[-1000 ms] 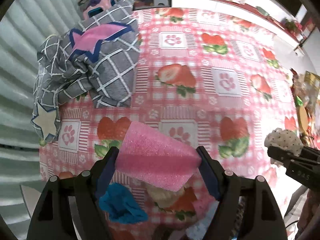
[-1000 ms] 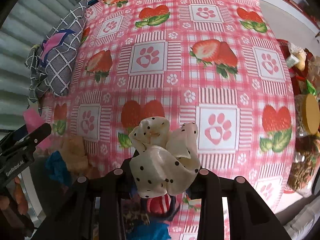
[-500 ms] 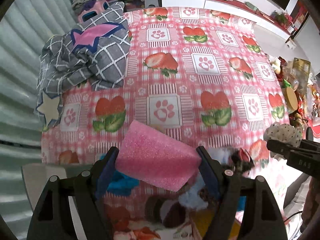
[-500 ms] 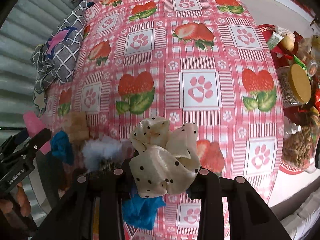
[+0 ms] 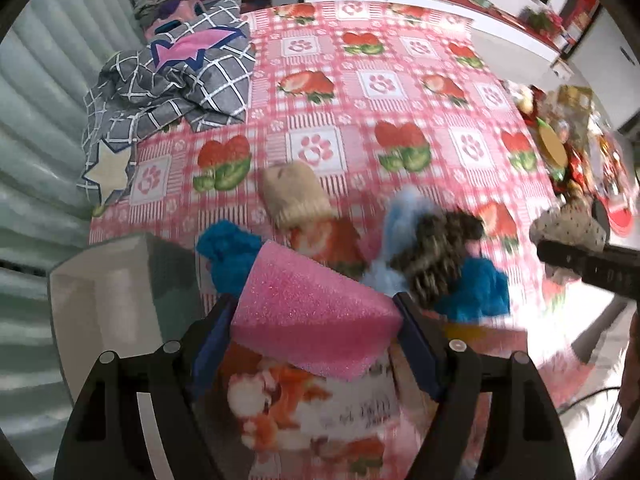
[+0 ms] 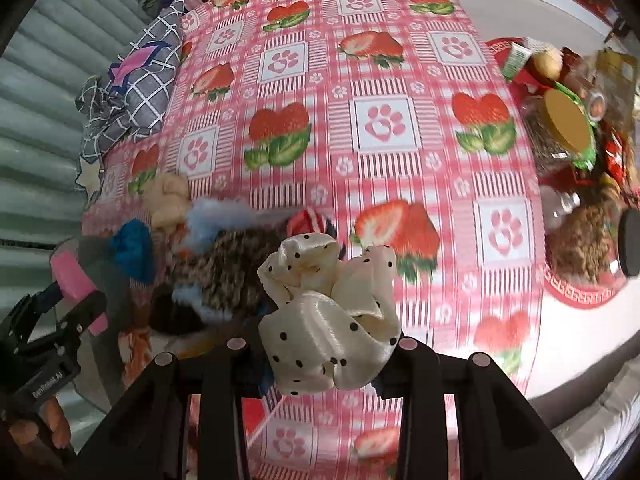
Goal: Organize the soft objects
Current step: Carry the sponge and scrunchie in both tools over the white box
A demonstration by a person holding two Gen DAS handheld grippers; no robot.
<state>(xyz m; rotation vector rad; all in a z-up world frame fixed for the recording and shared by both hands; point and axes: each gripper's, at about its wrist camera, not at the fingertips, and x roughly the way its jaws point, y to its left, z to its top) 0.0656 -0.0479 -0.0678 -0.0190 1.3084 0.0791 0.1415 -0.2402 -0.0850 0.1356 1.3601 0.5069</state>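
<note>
Left gripper (image 5: pixel 316 316) clamped on a pink glittery foam block (image 5: pixel 314 320), wedge-shaped, pinched across its width between both blue pads and held above the near edge of the table, clear of the cloth. Right gripper (image 6: pixel 326 350) squeezed nearly together on a cream satin scrunchie with black dots (image 6: pixel 330 316), bunched up between the jaws, also lifted off the surface near the near edge. Below and between them, a pile of soft items along the near-left part of the pink strawberry-and-paw-print tablecloth (image 5: pixel 384 80): beige plush piece (image 5: pixel 294 196), blue fuzzy knit item (image 5: pixel 228 252), pale blue fluffy piece (image 5: pixel 400 216) touching a mottled brown-black furry item (image 5: pixel 436 248), second blue fuzzy piece (image 5: pixel 476 288) just beside that. Lots of motion blur here, so the exact shapes aren't clear. White open-top bin (image 5: pixel 104 312) sits off the near-left corner. Grey grid-pattern fabric with pink and cream stars (image 5: pixel 172 80) crumpled at the far-left edge. Right edge: jars and packaged snacks (image 6: pixel 576 132) on a red mat.
</note>
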